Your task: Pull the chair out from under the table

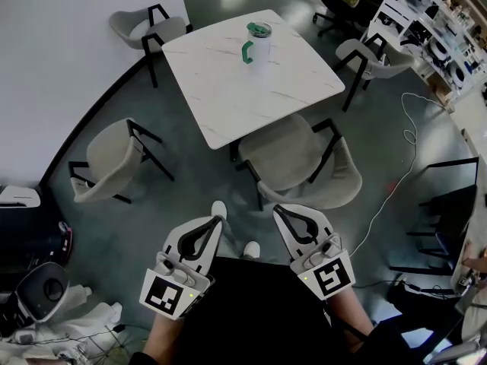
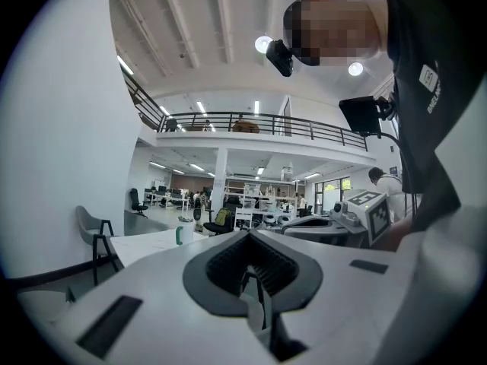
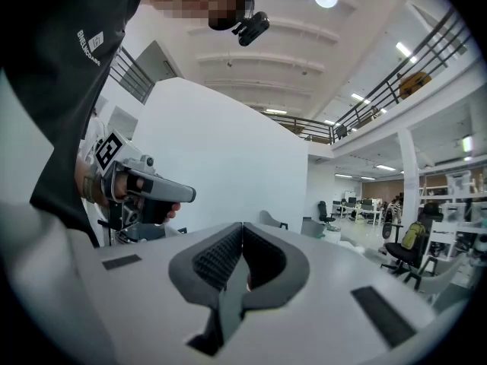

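A beige chair (image 1: 306,164) with black legs stands at the near side of the white square table (image 1: 228,90), its seat front tucked a little under the table edge and its back toward me. A mug (image 1: 258,42) with a green lid and handle stands on the table. My left gripper (image 1: 218,220) and right gripper (image 1: 278,210) are held side by side low in the head view, just short of the chair back. Both are shut with nothing between the jaws. The left gripper view shows the table (image 2: 144,246) and mug (image 2: 183,234) beyond its jaws.
Three more beige chairs stand around the table: far left (image 1: 144,26), left (image 1: 112,163) and right (image 1: 374,56). A white cable (image 1: 396,188) runs across the floor at right, by a black frame (image 1: 445,219). Bags and gear (image 1: 46,295) lie at bottom left.
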The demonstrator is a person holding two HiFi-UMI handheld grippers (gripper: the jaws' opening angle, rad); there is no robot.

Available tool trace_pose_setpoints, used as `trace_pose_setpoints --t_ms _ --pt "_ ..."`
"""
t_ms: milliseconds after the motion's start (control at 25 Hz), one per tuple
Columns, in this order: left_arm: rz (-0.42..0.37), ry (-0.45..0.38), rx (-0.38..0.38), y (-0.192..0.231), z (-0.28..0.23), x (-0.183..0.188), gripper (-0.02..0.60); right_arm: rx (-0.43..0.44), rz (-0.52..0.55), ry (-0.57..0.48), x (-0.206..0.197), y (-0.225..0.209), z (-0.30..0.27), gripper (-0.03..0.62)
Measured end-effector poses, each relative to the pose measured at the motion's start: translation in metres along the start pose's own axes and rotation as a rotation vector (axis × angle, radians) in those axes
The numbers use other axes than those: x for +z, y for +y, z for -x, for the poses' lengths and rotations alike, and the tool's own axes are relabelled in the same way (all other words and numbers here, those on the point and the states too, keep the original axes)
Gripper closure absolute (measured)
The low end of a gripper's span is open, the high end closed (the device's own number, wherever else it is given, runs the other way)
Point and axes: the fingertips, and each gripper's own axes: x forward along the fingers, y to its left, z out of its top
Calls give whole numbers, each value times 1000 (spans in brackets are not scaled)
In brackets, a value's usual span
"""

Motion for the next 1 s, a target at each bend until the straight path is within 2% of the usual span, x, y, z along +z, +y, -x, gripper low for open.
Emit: trace_pose_setpoints --t_ms 200,560,1000 --pt "17 -8 -28 36 -23 1 575 -21 -12 26 -2 -16 -32 581" --pt "73 47 -92 110 -54 -2 575 -57 -47 59 -3 -41 -111 580" --pt "103 79 -182 201 -77 -3 575 -133 -53 101 3 -56 -197 580"
